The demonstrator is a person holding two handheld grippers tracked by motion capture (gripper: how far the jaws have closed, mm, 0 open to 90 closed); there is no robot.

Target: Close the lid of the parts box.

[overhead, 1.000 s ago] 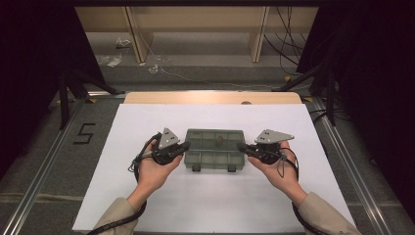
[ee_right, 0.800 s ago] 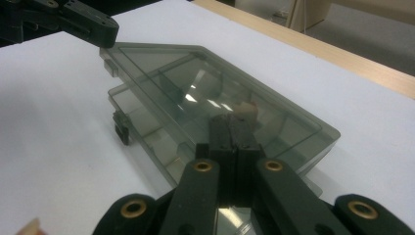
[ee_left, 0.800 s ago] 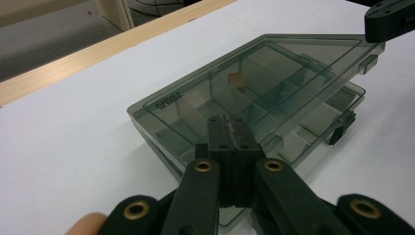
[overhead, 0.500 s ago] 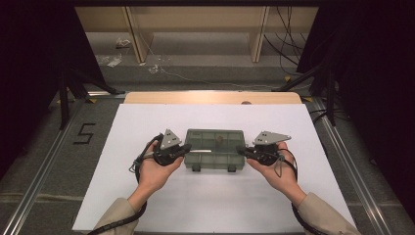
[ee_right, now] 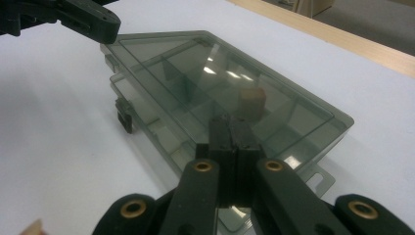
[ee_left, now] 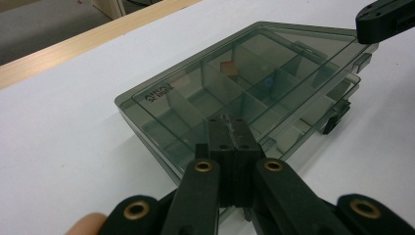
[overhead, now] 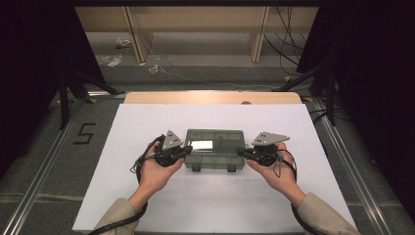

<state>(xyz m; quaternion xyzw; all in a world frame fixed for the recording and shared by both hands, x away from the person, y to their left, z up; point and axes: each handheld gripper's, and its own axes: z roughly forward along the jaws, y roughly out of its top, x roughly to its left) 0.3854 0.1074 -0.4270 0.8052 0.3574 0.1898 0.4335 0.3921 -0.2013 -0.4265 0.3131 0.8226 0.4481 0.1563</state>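
Both closed grippers, left gripper point(overhead: 185, 152) and right gripper point(overhead: 242, 153), have pressed against the organiser box's point(overhead: 215, 142) ends; its lid seems slightly lifted, probably opening.

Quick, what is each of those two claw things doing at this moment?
Left gripper: closed, at the left end of the compartment box, gripping nothing.
Right gripper: closed, at its right end, gripping nothing.

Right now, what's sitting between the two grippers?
The smoky clear compartment box, lid shut, on the white sheet. In the high view, the left gripper is at its left end and the right gripper at its right end.
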